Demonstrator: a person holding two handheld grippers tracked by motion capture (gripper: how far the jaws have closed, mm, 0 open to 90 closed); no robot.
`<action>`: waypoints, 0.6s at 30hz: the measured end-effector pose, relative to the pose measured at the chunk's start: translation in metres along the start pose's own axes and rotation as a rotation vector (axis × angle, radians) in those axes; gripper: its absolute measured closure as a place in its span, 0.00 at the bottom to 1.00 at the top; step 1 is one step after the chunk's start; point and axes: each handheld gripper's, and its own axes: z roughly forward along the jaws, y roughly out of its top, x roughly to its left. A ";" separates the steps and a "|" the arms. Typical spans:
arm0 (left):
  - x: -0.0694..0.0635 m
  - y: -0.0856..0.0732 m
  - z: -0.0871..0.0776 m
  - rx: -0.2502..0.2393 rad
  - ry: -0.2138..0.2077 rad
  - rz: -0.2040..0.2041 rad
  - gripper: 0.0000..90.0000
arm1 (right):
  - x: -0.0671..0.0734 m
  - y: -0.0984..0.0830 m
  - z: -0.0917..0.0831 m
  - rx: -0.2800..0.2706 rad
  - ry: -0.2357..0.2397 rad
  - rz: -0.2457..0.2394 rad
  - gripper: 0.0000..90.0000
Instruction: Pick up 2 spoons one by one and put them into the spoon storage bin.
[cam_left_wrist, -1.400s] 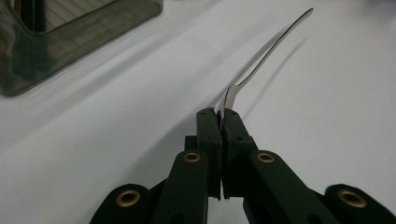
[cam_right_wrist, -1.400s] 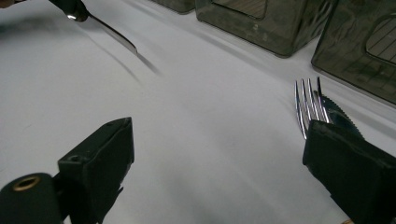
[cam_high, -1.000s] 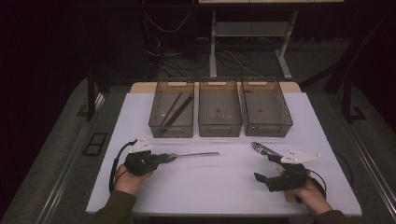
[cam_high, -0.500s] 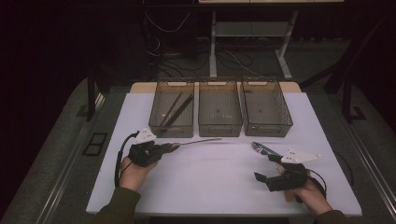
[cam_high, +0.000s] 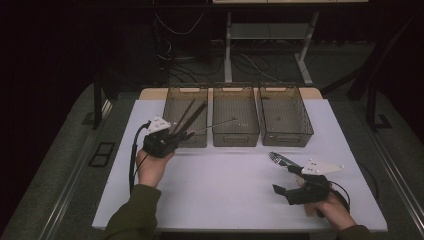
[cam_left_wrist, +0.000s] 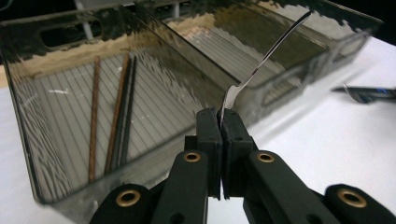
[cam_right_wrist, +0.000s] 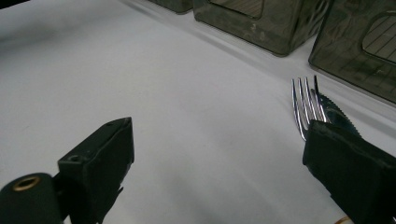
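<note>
My left gripper hovers by the front of the left bin, shut on the broad end of a slim metal utensil. Its handle reaches out over the middle bin. In the left gripper view the pads pinch the utensil flat between them, with the handle slanting up to the right. The left bin holds several chopsticks. My right gripper rests open on the table at the front right. A fork lies over a serrated knife just ahead of its right jaw.
A third bin stands at the right of the row. The three bins sit at the back of a white table top. Dark floor, cables and a table frame lie beyond. The fork and knife show far off in the left gripper view.
My left gripper has risen and moved forward toward the bins, carrying the utensil so that its handle now hangs over the middle bin. The right gripper has stayed where it was.
</note>
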 end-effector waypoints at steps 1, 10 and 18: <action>-0.001 0.003 0.003 0.001 0.007 -0.001 0.98 | 0.000 0.000 0.000 0.000 0.000 0.002 0.10; -0.005 0.022 0.034 0.010 0.048 -0.013 0.98 | 0.000 0.000 0.000 -0.001 0.002 0.003 0.10; -0.013 0.038 0.062 0.033 0.090 -0.012 0.98 | 0.000 0.000 -0.001 -0.003 0.004 0.001 0.10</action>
